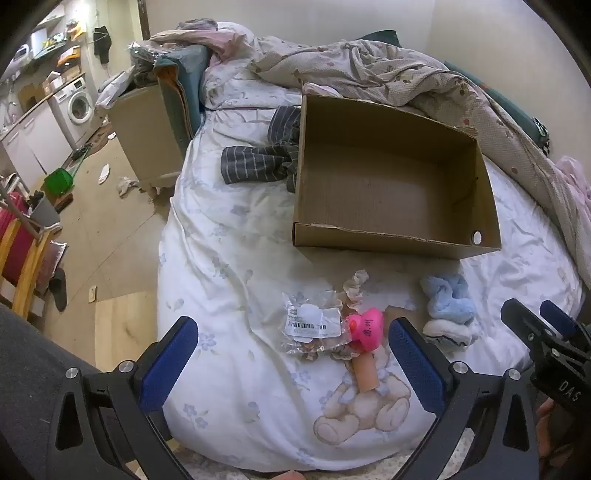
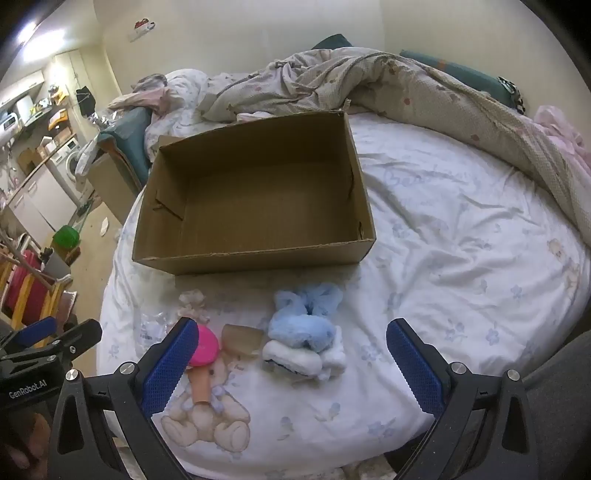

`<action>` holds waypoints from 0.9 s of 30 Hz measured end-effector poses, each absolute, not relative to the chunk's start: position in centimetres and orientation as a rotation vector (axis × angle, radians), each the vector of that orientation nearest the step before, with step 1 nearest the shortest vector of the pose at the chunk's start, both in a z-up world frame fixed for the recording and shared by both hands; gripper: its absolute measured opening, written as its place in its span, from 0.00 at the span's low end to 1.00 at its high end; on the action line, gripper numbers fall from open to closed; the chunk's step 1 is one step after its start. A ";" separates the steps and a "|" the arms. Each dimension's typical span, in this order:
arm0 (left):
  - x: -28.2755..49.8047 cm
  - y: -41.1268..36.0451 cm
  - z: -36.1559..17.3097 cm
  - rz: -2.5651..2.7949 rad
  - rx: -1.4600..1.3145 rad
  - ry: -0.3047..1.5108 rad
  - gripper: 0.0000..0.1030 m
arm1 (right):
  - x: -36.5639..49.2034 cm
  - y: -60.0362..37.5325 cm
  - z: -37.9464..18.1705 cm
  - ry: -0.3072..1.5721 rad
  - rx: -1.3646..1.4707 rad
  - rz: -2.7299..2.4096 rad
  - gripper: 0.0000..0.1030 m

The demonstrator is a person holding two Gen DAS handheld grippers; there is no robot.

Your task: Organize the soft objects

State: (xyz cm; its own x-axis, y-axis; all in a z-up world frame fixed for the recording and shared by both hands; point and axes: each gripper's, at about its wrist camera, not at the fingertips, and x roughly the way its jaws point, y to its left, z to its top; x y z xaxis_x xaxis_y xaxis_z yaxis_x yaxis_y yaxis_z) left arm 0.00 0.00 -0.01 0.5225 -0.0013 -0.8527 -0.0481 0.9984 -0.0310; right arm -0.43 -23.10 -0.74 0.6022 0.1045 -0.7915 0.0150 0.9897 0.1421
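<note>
White floral bedding spreads beneath both tongs, left tongs (image 1: 293, 354) and right tongs (image 2: 291, 354), each gaping fully wide and holding nothing. To start well, the right should drop squarely over the blue-and-white fluffy bundle (image 2: 304, 338), pinch its middle, and carry it into the empty cardboard box (image 2: 255, 254) just beyond. Rumpled blankets edge the bed (image 2: 461, 240); a cluttered kitchen lies left.

You face a bed (image 1: 229, 258) in white floral sheets against cream walls (image 2: 258, 33). To your left, a washing machine (image 1: 79, 103) and cluttered shelves (image 1: 55, 44) stand over littered beige floor (image 1: 110, 229).
</note>
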 end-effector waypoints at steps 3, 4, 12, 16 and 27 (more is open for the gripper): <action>0.0 0.1 0.0 0.029 -0.053 1.021 1.00 | -0.5 -23.1 -0.7 0.920 0.137 0.054 1.00; 0.0 0.2 0.0 0.030 -0.055 1.022 1.00 | -0.5 -23.1 -0.7 0.920 0.135 0.055 1.00; 0.0 0.0 0.0 0.031 -0.036 1.022 1.00 | -0.4 -23.1 -0.7 0.925 0.133 0.052 1.00; 0.0 -0.1 0.1 0.031 -0.034 1.020 1.00 | -0.3 -23.1 -0.6 0.921 0.129 0.053 1.00; 0.0 -0.2 0.2 0.029 -0.032 1.024 1.00 | -0.6 -22.8 -0.7 0.920 0.118 0.050 1.00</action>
